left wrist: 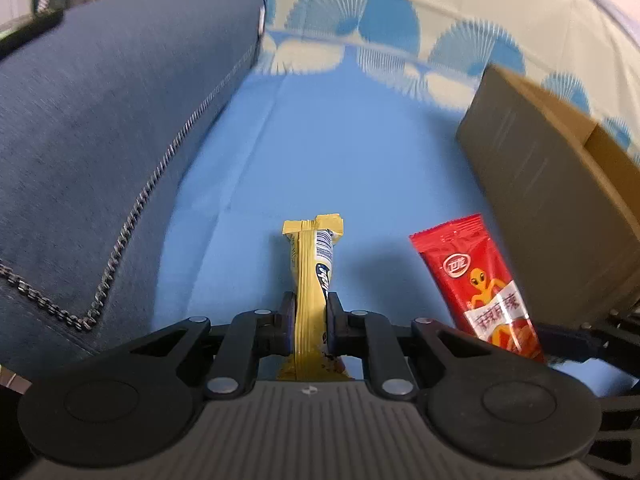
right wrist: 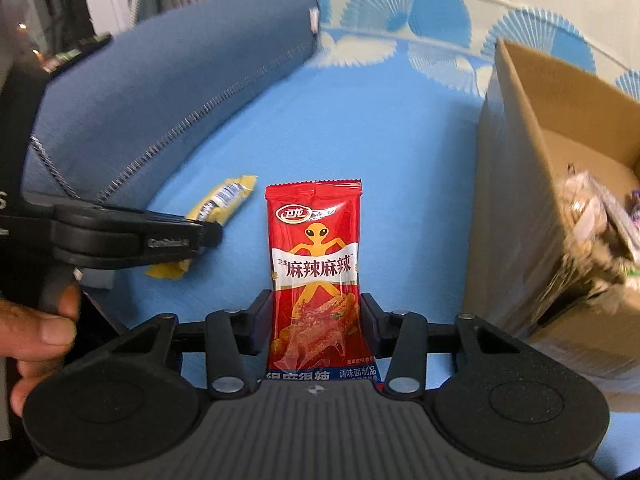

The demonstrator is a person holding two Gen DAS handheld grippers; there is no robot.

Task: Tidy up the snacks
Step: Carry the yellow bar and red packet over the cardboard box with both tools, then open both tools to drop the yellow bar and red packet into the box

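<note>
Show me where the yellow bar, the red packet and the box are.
yellow bar (left wrist: 310, 276), left wrist view, middle of wrapper
red packet (right wrist: 314, 256), right wrist view, white label band
box (right wrist: 516, 184), right wrist view, near side wall

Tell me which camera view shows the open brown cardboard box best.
The right wrist view: the open brown cardboard box shows its open top with snack packets inside. The left wrist view catches only its shaded outer side and top edge, nothing of the inside.

Support surface: a flat seat covered in plain light-blue fabric (right wrist: 360, 128), bordered at the far edge by a blue-and-cream fan-print cover (right wrist: 420, 20). A dark blue stitched cushion (right wrist: 160, 92) rests on its left side; an open brown cardboard box (right wrist: 520, 184) stands on its right.
</note>
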